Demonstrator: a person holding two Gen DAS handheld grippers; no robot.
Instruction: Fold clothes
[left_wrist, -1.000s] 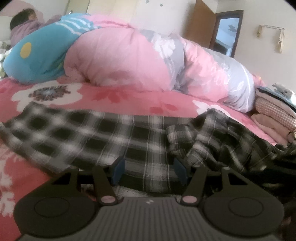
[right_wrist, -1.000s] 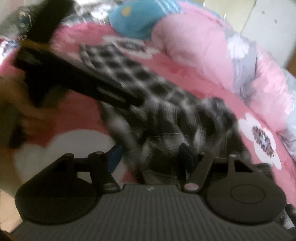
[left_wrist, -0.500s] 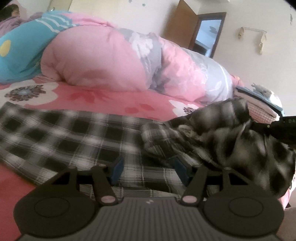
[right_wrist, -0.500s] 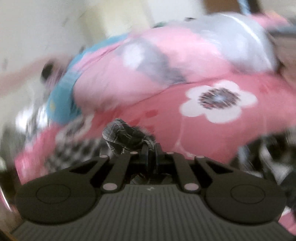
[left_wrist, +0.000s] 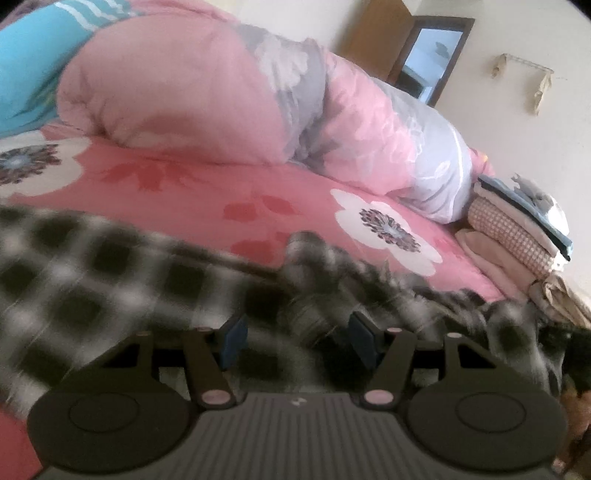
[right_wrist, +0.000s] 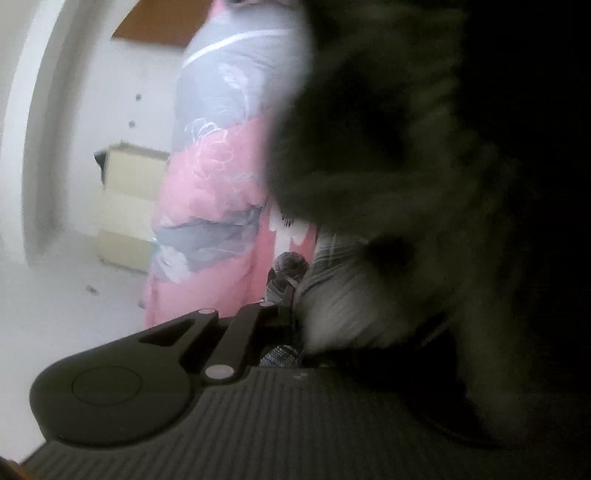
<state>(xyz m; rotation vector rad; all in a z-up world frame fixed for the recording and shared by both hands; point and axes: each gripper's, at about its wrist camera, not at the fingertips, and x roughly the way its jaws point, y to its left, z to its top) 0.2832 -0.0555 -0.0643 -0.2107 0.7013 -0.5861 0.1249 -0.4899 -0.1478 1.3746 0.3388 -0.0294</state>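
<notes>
Left wrist view: the left hand-held gripper (left_wrist: 295, 338) hovers low over the plaid garment (left_wrist: 85, 280), jaws spread, nothing between the pads, no contact that shows. The garment lies along the near edge of the bed (left_wrist: 207, 199), flat on the left of this view and bunched and blurred on the right, where it runs off toward the frame's right edge. A pink duvet (left_wrist: 177, 96) is heaped behind it, and a stack of folded clothes (left_wrist: 517, 236) sits at the far right, well apart.

Right wrist view: the camera is rolled on its side, and half the picture is dark blurred cloth draped over the lens. The right hand-held gripper (right_wrist: 290, 295) has its jaws nearly pressed together after just closing, and it looks to be pinching a bit of plaid fabric, though blur and the draped cloth make that hard to confirm.

Step in hand, as a judgement: the first fold, with the right side carrying one end of the garment over while the left waits. The next move calls for the left hand-held gripper to pin or pinch the flat part, so the carried end lands square without dragging the whole piece.
</notes>
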